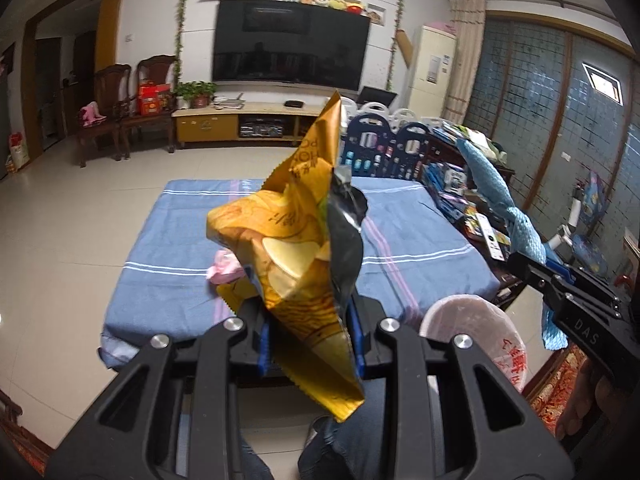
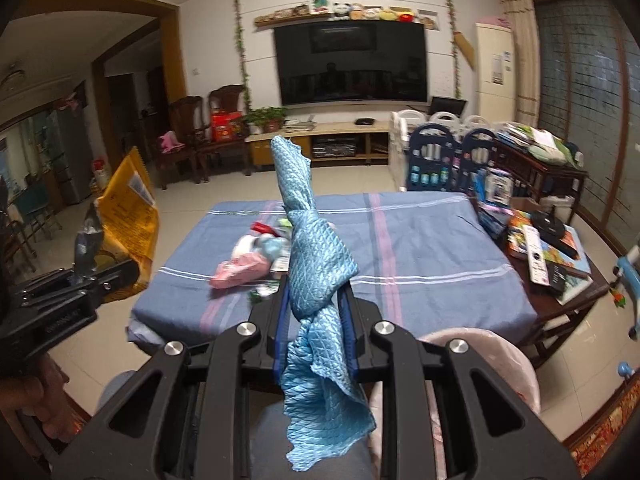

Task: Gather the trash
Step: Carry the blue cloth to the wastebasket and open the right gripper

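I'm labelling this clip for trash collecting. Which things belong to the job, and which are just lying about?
Job:
- yellow chip bag in left gripper
- blue cloth in right gripper
- pink bin
- wrappers on table

Lying about:
- TV
- remote
- chairs

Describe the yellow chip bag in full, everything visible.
The yellow chip bag is a crumpled foil snack packet printed with potato chips and lettering, with serrated edges. It is torn open, showing its dark silvery lining. It stands roughly upright, clamped in the left gripper, lifted above the blue striped cloth. The right wrist view shows its printed back. Only the gripper touches it.
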`<move>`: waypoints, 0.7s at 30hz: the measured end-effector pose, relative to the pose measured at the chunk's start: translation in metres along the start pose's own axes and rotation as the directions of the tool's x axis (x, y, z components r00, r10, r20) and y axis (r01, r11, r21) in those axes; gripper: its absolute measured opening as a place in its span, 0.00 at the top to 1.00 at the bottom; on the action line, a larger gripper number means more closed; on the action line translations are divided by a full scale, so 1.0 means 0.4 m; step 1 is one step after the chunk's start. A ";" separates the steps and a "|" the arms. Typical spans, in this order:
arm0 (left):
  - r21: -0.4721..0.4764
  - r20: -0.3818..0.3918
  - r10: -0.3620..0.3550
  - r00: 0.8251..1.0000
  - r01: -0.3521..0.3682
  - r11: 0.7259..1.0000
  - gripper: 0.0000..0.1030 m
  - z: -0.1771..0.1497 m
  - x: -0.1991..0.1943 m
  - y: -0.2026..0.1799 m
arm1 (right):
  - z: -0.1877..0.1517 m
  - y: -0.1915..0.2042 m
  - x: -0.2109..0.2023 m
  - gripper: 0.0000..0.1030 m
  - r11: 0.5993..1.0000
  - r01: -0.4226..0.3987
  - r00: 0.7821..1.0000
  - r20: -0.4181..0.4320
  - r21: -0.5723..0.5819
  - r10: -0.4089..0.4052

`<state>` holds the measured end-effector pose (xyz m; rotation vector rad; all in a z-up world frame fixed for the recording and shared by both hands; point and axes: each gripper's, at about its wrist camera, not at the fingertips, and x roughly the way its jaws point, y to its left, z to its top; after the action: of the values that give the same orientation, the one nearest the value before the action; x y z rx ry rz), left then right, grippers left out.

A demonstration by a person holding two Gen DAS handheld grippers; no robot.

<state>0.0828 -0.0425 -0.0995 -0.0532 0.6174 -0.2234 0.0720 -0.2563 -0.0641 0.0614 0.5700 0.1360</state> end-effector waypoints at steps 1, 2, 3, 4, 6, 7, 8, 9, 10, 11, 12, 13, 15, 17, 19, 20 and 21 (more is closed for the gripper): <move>0.010 -0.006 -0.020 1.000 0.020 1.000 0.71 0.002 0.012 -0.020 | -0.008 -0.037 -0.002 0.78 0.999 0.029 1.000 -0.006 0.016 -0.029; 0.019 -0.013 -0.043 0.999 0.044 0.999 0.71 0.004 0.025 -0.042 | -0.017 -0.065 -0.002 0.78 0.998 0.054 0.998 -0.013 0.026 -0.054; 0.034 -0.027 -0.078 0.997 0.079 0.996 0.71 0.004 0.043 -0.074 | -0.025 -0.092 -0.003 0.78 0.997 0.075 0.997 -0.022 0.036 -0.074; 0.046 -0.040 -0.106 0.994 0.108 0.993 0.71 0.004 0.060 -0.102 | -0.034 -0.117 -0.003 0.78 0.995 0.091 0.996 -0.029 0.046 -0.090; 0.072 -0.071 -0.166 0.984 0.171 0.983 0.71 0.000 0.096 -0.165 | -0.059 -0.179 -0.002 0.78 0.988 0.136 0.990 -0.049 0.074 -0.132; 0.084 -0.087 -0.190 0.978 0.197 0.977 0.71 -0.005 0.111 -0.192 | -0.069 -0.205 -0.002 0.78 0.985 0.152 0.987 -0.059 0.086 -0.147; 0.096 -0.105 -0.216 0.971 0.226 0.969 0.71 -0.010 0.127 -0.223 | -0.081 -0.232 -0.003 0.77 0.981 0.168 0.984 -0.069 0.098 -0.162; 0.109 -0.125 -0.245 0.961 0.259 0.960 0.71 -0.017 0.145 -0.260 | -0.089 -0.253 -0.002 0.77 0.978 0.181 0.982 -0.078 0.105 -0.174; 0.117 -0.142 -0.263 0.954 0.280 0.953 0.71 -0.023 0.161 -0.287 | -0.101 -0.276 0.000 0.76 0.974 0.197 0.978 -0.092 0.113 -0.187; 0.124 -0.163 -0.280 0.946 0.302 0.945 0.71 -0.028 0.177 -0.316 | -0.110 -0.296 0.003 0.72 0.972 0.204 0.976 -0.104 0.117 -0.193; 0.128 -0.179 -0.297 0.938 0.322 0.938 0.71 -0.032 0.192 -0.340 | -0.118 -0.311 0.006 0.68 0.970 0.213 0.973 -0.118 0.121 -0.199; 0.134 -0.194 -0.309 0.931 0.337 0.932 0.71 -0.037 0.207 -0.365 | -0.128 -0.330 0.006 0.57 0.964 0.228 0.969 -0.124 0.134 -0.212; 0.162 -0.217 -0.323 0.921 0.360 0.919 0.71 -0.051 0.228 -0.411 | -0.140 -0.360 -0.006 0.44 0.956 0.251 0.965 -0.113 0.154 -0.235; 0.179 -0.239 -0.338 0.910 0.383 0.906 0.71 -0.058 0.248 -0.451 | -0.143 -0.385 -0.027 0.37 0.944 0.272 0.962 -0.075 0.184 -0.263; 0.191 -0.264 -0.351 0.898 0.406 0.894 0.71 -0.077 0.272 -0.488 | -0.141 -0.409 -0.053 0.35 0.936 0.272 0.962 -0.025 0.223 -0.273; 0.195 -0.276 -0.353 0.894 0.412 0.890 0.71 -0.083 0.282 -0.501 | -0.138 -0.426 -0.063 0.35 0.930 0.270 0.961 -0.004 0.247 -0.278; 0.194 -0.291 -0.361 0.886 0.424 0.884 0.71 -0.090 0.297 -0.520 | -0.136 -0.439 -0.072 0.35 0.925 0.272 0.959 0.010 0.266 -0.285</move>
<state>0.1163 -0.2712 -0.1723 0.0993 0.8208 -0.7157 0.0381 -0.4330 -0.1114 0.2394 0.5402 -0.2193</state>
